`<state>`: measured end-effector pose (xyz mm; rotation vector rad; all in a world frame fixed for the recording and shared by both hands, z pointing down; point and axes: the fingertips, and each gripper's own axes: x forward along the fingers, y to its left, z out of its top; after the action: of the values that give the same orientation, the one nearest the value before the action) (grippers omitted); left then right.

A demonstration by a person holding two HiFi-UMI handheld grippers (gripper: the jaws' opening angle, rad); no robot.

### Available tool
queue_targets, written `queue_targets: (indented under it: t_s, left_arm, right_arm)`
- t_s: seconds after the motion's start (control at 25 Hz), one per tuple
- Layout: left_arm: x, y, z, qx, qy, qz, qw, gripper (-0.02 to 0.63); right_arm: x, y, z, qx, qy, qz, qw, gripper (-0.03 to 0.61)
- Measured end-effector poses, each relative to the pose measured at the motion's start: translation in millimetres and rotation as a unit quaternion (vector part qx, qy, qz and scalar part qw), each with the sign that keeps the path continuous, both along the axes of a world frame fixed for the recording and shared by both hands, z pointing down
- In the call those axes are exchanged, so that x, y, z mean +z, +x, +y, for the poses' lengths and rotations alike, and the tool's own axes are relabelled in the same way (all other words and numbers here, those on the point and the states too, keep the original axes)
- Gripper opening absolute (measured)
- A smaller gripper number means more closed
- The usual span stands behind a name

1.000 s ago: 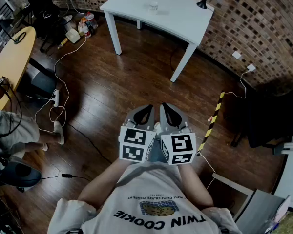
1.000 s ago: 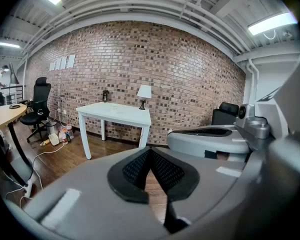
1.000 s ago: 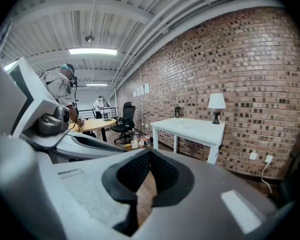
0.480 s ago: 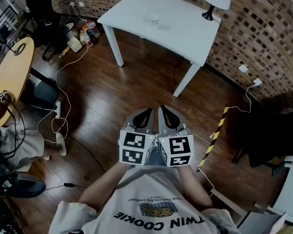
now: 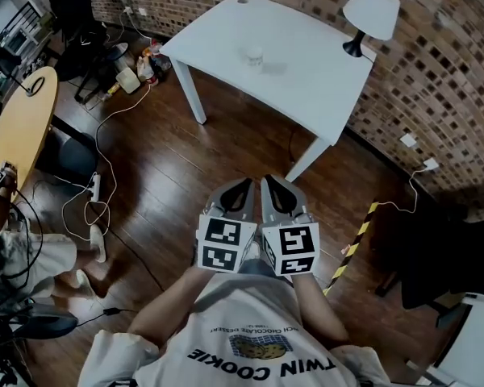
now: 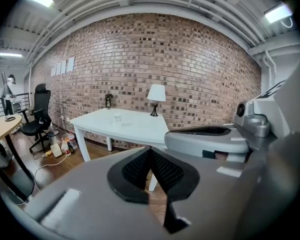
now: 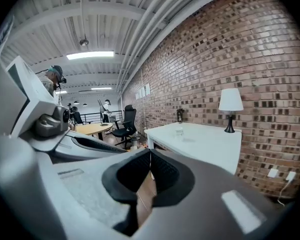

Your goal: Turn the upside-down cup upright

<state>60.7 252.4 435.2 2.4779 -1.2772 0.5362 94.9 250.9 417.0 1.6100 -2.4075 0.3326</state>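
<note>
You hold both tongs side by side, low in the middle of the head view. Your left gripper (image 5: pixel 242 182) has its jaws pressed together with nothing in them. Your right gripper (image 5: pixel 273 181) is the same, tips touching and empty. The cup (image 5: pixel 254 55) sits near the top of the frame on the white table (image 5: pixel 323 79), well apart from both grippers. It is too small to tell which way up it is. A lamp (image 5: pixel 369 13) stands at the table's upper right corner.
</note>
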Motion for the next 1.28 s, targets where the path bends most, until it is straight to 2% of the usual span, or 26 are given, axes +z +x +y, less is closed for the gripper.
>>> queue_targets:
  t_s: [0.36,0.64,1.12,1.28]
  left_arm:
    - [2,11,-65,-0.012,0.004,-0.008,0.9999,0.003]
    - [18,8,-137,-0.009,-0.006,0.006,0.9999,0.003]
    - [22,-17,-285,0.026,-0.032,0.022,0.9989,0.003]
    - [26,-28,-327,0.041,-0.037,0.029,0.998,0.003]
  right_arm:
    - [9,14,-65,-0.013,-0.009,0.004,1.0,0.005]
    - [22,8,-135,-0.014,-0.014,0.015,1.0,0.005]
    - [38,-15,-282,0.018,-0.054,0.026,0.998,0.017]
    - [48,-17,-324,0.042,-0.066,0.046,0.996,0.049]
